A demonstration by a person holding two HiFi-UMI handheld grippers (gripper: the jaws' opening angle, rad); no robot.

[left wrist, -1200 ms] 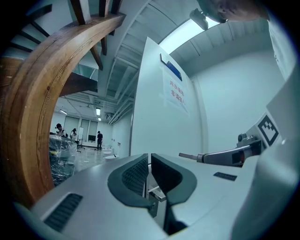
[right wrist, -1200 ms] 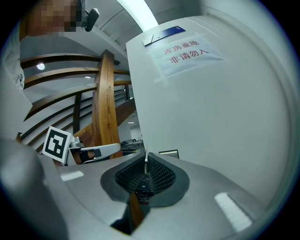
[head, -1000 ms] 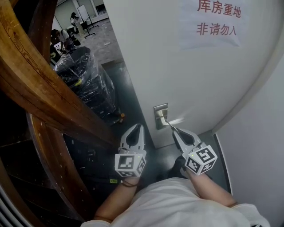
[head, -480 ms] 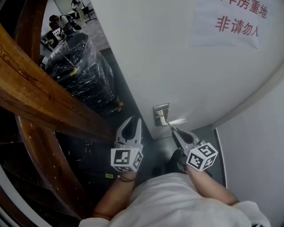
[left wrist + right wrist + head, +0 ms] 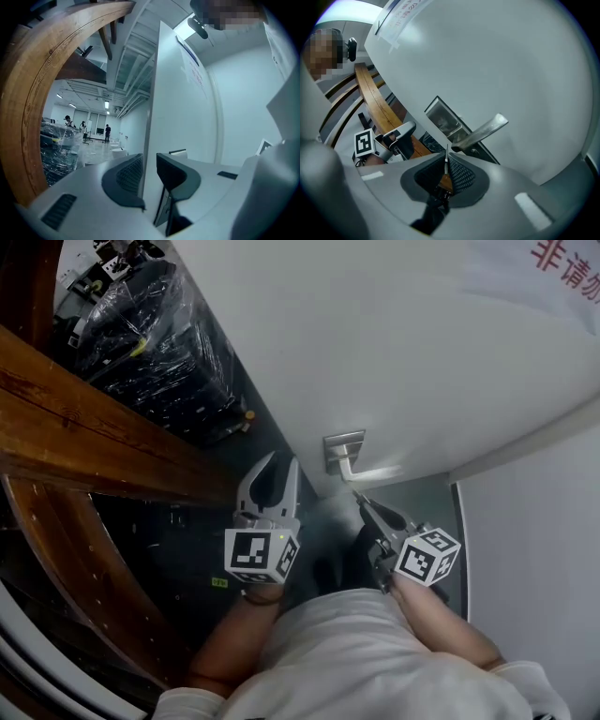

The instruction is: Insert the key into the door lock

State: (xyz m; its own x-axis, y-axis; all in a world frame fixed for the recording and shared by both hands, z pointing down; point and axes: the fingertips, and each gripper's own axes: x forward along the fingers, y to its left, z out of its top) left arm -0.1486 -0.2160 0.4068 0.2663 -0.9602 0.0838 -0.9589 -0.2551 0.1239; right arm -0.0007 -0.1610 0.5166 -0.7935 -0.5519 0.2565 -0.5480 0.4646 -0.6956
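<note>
The white door (image 5: 394,343) carries a metal lock plate (image 5: 343,450) with a lever handle (image 5: 377,472). My right gripper (image 5: 362,502) is shut on the key (image 5: 446,158). The thin key blade points up at the underside of the handle (image 5: 482,131), just short of the lock plate (image 5: 446,119). A small round keyhole (image 5: 474,150) sits on the plate under the handle, to the right of the blade tip. My left gripper (image 5: 279,468) hangs open and holds nothing, left of the plate by the door's edge (image 5: 151,140). Its jaws stand a narrow gap apart.
A thick curved wooden beam (image 5: 84,442) crosses on the left, close to the left gripper. Behind it stands a plastic-wrapped black stack (image 5: 159,343). A paper sign with red print (image 5: 562,268) hangs high on the door. A pale wall (image 5: 525,549) closes the right side. People stand far back (image 5: 108,132).
The head view has tilted down, so the sign has slid to the top corner. The right gripper with the key now sits a little lower, under the handle. The left gripper stays open.
</note>
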